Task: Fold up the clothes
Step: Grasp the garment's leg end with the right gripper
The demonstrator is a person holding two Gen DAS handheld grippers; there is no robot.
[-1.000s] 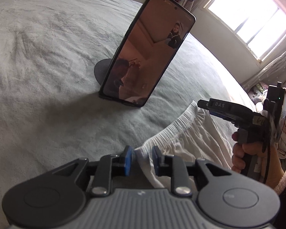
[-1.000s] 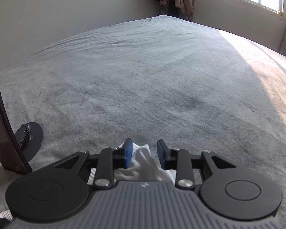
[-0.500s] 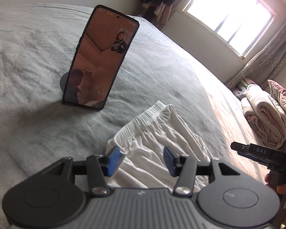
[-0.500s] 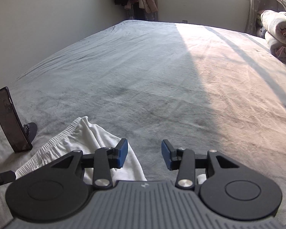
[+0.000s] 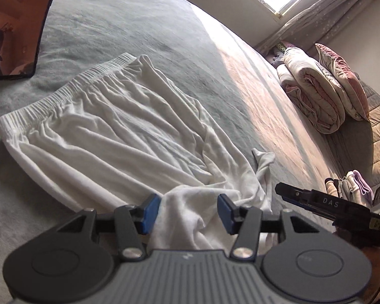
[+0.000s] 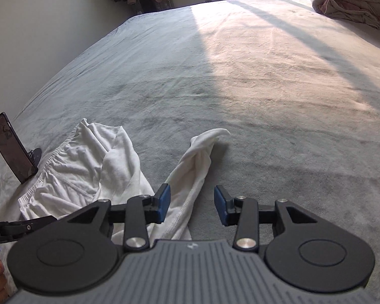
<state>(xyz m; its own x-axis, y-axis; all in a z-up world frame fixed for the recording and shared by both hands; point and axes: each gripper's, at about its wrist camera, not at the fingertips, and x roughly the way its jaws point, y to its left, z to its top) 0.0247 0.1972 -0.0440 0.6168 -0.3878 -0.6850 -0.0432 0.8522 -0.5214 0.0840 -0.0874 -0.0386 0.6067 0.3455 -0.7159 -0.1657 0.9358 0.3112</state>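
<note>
**White shorts spread on the bed, both grippers spread wide**

White cotton shorts lie mostly flat on the grey bed cover, wrinkled all over. Their elastic waistband sits at the far left end, close to the phone that stands propped up at the far left. The leg end bunches up near the cameras.

The left gripper has its jaws spread wide, blue pads apart, with a lump of the white fabric sitting between them. The cloth seems to touch the left pad, but nothing is pinched.

The right gripper is wide apart too. One twisted leg of the shorts runs from its left pad away toward the far side, ending in a curled tip on the cover. The right pad has only bare cover next to it. In the left view the right gripper's finger pokes in from the right, near the loose leg tip.

Sunlight falls in a warm band across the far right part of the bed. A rolled quilt and a pillow are stacked at the far right, well apart from the shorts.
</note>
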